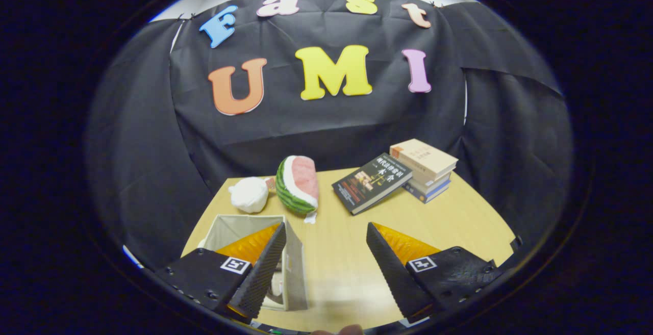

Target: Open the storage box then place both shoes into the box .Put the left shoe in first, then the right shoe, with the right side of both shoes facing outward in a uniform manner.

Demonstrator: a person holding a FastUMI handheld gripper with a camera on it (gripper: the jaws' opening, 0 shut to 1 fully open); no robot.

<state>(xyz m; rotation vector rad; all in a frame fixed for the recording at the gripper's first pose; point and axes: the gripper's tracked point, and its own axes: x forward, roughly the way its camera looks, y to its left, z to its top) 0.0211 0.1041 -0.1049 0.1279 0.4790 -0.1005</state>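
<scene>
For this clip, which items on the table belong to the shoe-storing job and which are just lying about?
Belongs to the job:
- storage box, open-topped, behind one finger of the gripper, whose fingers stand apart and hold nothing

Just lying about:
- watermelon slice toy
- white plush
- dark book, leaning on the book stack

All rest on the wooden table.

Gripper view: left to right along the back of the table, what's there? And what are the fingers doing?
White plush toy → watermelon-slice plush → dark book leaning on the stack → stack of books. Nearer, the storage box sits behind the left finger. The gripper is open, holding nothing.
</scene>
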